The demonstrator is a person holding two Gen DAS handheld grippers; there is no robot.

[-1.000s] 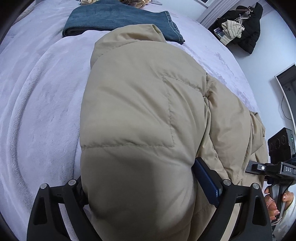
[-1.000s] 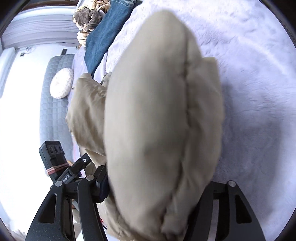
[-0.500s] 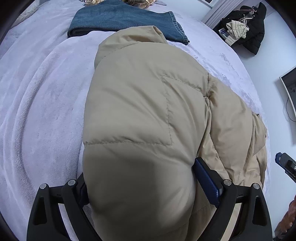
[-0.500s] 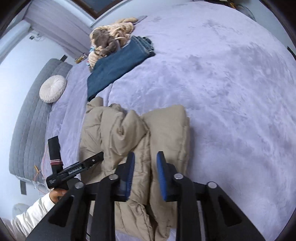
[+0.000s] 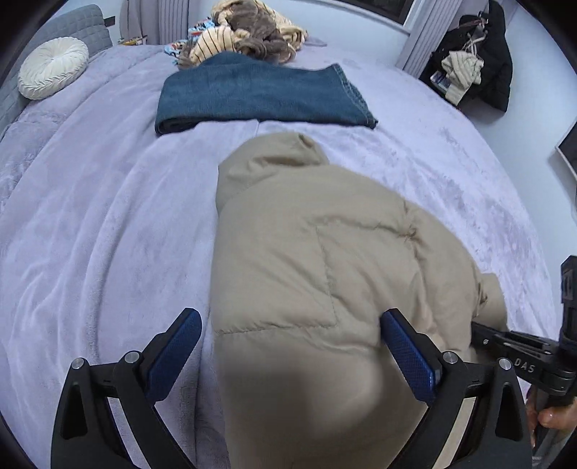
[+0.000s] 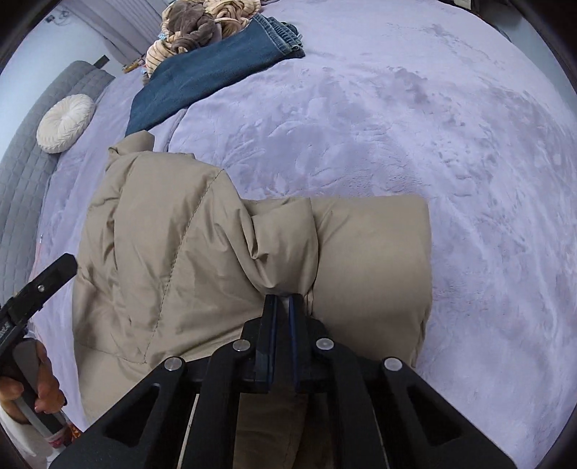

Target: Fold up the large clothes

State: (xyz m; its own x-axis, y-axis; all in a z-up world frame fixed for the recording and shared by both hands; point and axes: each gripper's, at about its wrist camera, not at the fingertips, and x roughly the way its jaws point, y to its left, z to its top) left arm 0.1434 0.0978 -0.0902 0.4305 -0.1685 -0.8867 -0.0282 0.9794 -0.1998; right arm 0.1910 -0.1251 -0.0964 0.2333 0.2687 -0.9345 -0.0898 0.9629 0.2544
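A tan puffer jacket [image 5: 324, 274] lies folded in a thick bundle on the lavender bed [image 5: 90, 234]. My left gripper [image 5: 288, 346] is open, its blue pads on either side of the jacket's near end without pinching it. In the right wrist view the jacket [image 6: 173, 259] shows as a folded body with a sleeve roll at the right. My right gripper [image 6: 283, 306] is shut, its tips touching a fold of the jacket at its near edge; whether fabric is pinched between them is unclear.
Folded blue jeans [image 5: 259, 97] lie farther up the bed, with a heap of brown and striped clothes [image 5: 249, 32] behind. A round white cushion [image 5: 52, 72] rests against the grey headboard. Dark clothes [image 5: 479, 57] hang at the far right.
My left gripper has opened and drawn back from the jacket's end. My right gripper let the sleeve drop, then closed and came down to the jacket's near edge.
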